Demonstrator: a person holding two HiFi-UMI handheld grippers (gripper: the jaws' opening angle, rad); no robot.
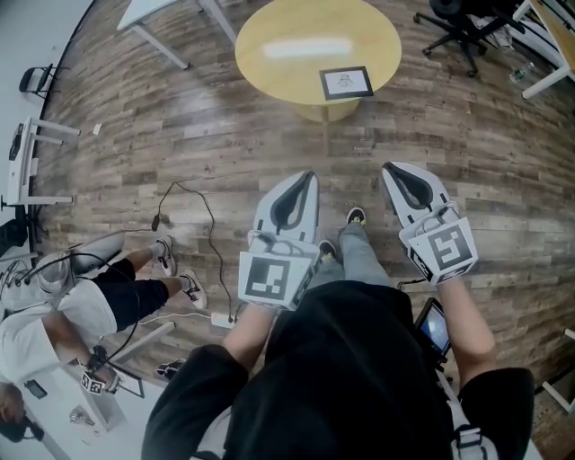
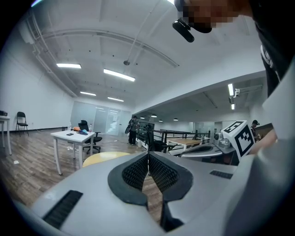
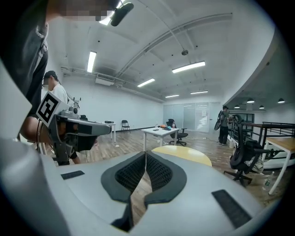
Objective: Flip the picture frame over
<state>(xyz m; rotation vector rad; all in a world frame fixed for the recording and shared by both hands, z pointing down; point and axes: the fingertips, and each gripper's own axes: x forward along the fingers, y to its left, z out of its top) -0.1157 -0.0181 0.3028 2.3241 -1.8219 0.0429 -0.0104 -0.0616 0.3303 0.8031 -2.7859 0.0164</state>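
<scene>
A black-rimmed picture frame (image 1: pixel 346 82) lies flat on the round yellow table (image 1: pixel 278 54) at the top of the head view, near the table's right front edge. My left gripper (image 1: pixel 308 176) and right gripper (image 1: pixel 387 167) are held side by side above the wooden floor, well short of the table, both pointing toward it. Each is shut with nothing between its pads. In the left gripper view the pads (image 2: pixel 138 170) meet, with the table (image 2: pixel 103 157) just beyond. In the right gripper view the table (image 3: pixel 186 154) lies ahead. The frame is not visible in either gripper view.
A person sits on the floor at the left (image 1: pixel 108 296), with a cable (image 1: pixel 202 234) trailing across the boards. A white desk (image 1: pixel 171 18) stands behind the table at the left and a black office chair (image 1: pixel 463 31) at the back right. Another white table edge (image 1: pixel 552 63) is at far right.
</scene>
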